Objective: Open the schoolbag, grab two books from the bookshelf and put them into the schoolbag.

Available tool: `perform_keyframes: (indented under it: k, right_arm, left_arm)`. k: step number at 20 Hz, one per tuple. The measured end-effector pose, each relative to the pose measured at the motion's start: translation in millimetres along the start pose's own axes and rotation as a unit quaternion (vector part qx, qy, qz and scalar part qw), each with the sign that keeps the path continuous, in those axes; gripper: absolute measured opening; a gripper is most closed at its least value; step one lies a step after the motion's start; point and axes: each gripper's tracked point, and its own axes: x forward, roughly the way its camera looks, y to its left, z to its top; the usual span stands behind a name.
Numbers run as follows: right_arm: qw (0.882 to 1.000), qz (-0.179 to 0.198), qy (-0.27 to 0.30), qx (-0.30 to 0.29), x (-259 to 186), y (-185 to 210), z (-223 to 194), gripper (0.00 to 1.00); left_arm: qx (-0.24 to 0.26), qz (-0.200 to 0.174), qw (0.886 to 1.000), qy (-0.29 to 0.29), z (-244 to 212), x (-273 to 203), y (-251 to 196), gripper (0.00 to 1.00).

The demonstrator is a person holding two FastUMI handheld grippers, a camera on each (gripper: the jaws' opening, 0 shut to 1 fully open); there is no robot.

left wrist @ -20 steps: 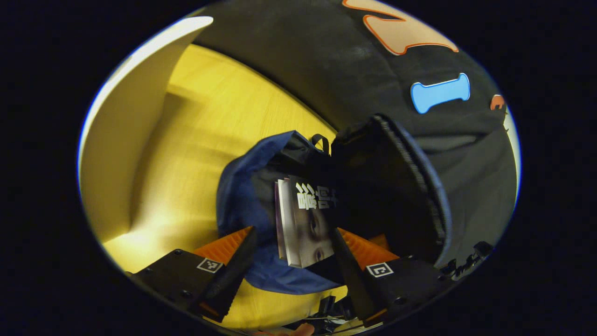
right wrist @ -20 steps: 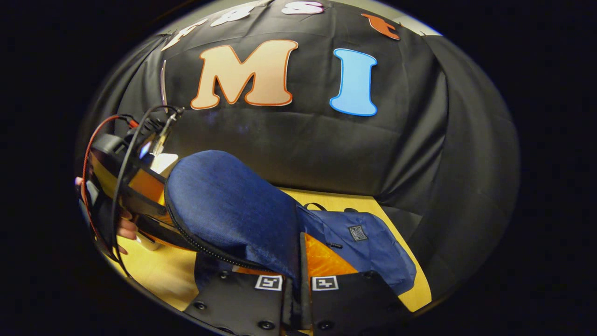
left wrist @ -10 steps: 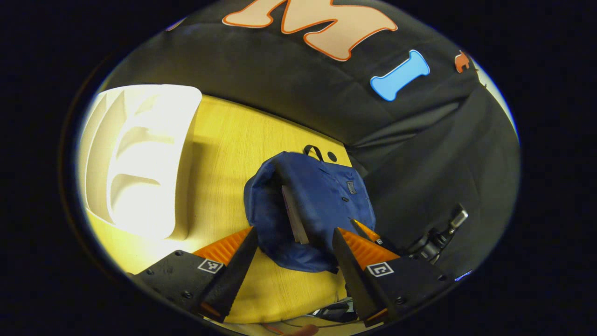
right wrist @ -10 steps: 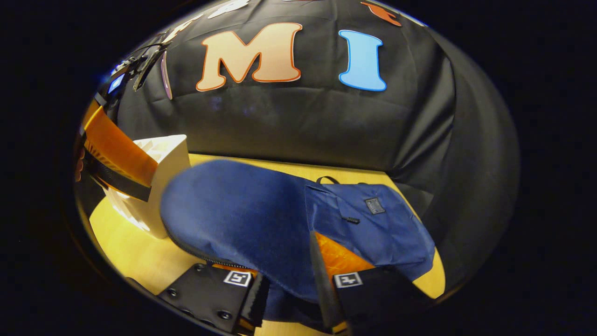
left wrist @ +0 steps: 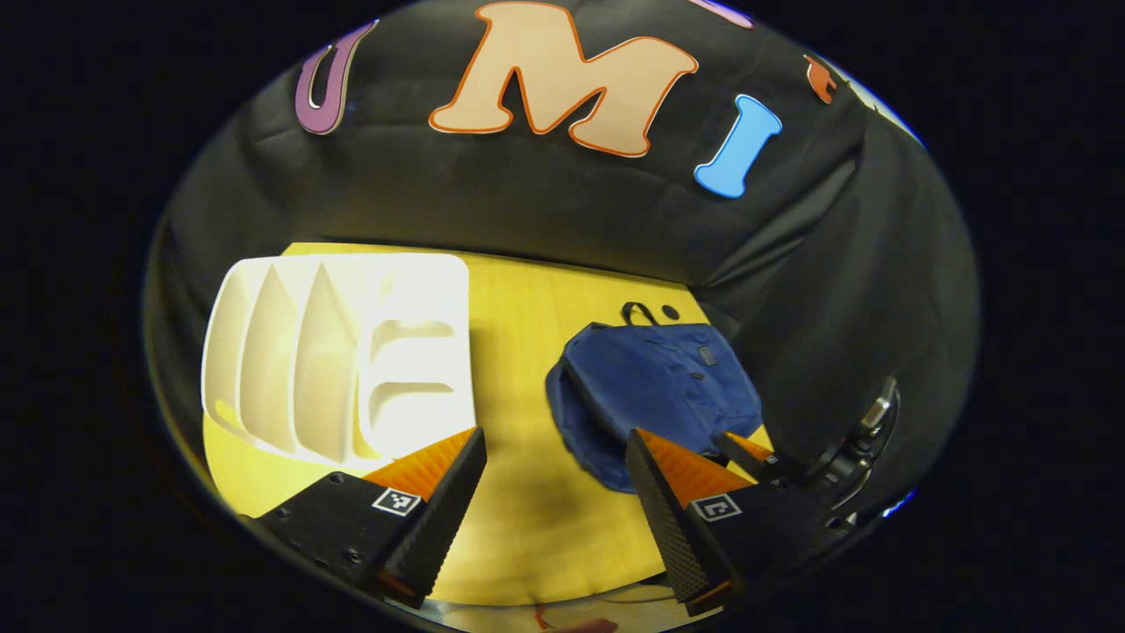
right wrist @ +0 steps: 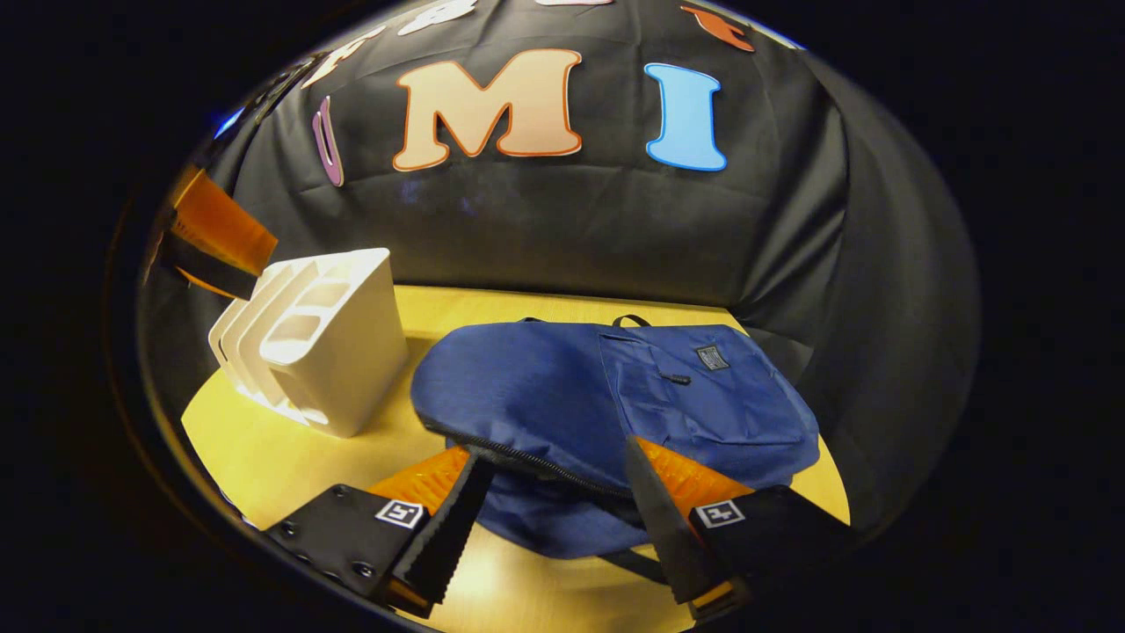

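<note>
left gripper view: left gripper [left wrist: 555, 492] hangs wide open and empty above the yellow wooden table [left wrist: 527, 527]. a blue schoolbag [left wrist: 655, 396] lies flat, right of the white bookshelf [left wrist: 352, 369]; its small label is too small to read. right gripper [right wrist: 549, 519], open and empty, sits just over the bag's zipper edge [right wrist: 527, 462], perhaps touching.

The schoolbag [right wrist: 562, 396] was matt blue woven cloth, softly creased, edged with a dark toothed zipper [right wrist: 527, 464]. The bookshelf [right wrist: 330, 352] looked like smooth, moulded white plastic with a slight sheen. The worktop [left wrist: 527, 527] was pale wood-grain, satin and lightly reflective. The booth wall [right wrist: 571, 237] was matt, wrinkled black cloth.
</note>
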Motion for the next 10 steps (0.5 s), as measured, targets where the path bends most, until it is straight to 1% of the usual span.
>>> perform_keyframes:
  k: [1, 2, 3, 4, 6, 8, 9, 10]
  right_arm:
    - [1.0, 0.003, -0.006, 0.007, -9.1, 4.1, 5.2, 0.97]
    - [1.0, 0.012, -0.013, 0.019, -18.2, 9.3, 11.5, 0.93]
    - [0.999, 0.018, -0.022, 0.032, -26.5, 13.5, 17.6, 0.98]
    - [0.998, 0.02, -0.03, 0.042, -32.7, 16.8, 25.3, 0.97]
    - [0.997, 0.02, -0.053, 0.05, -42.7, 20.6, 43.9, 0.94]
    - [0.995, 0.019, -0.083, 0.045, -50.9, 25.7, 67.5, 0.95]
    - [0.994, 0.021, -0.1, 0.043, -53.4, 30.2, 81.6, 0.95]
    - [0.992, 0.024, -0.115, 0.043, -55.4, 34.4, 94.9, 0.94]
  left_arm:
    - [0.015, 0.014, 1.0, 0.001, 0.2, -3.0, 8.3, 0.95]
    - [0.026, 0.027, 0.999, 0.003, -1.0, -9.6, 16.5, 0.95]
    - [0.035, 0.034, 0.999, 0.004, -2.0, -17.3, 22.3, 0.95]
    - [0.041, 0.043, 0.998, 0.001, -4.1, -27.0, 29.2, 0.95]
    - [0.053, 0.08, 0.995, -0.027, 4.1, -42.8, 50.4, 0.95]
    - [0.07, 0.122, 0.988, -0.07, 21.9, -56.6, 72.5, 0.94]
    - [0.076, 0.134, 0.984, -0.087, 29.1, -62.3, 79.8, 0.94]
    - [0.077, 0.14, 0.982, -0.1, 33.4, -66.8, 84.0, 0.94]
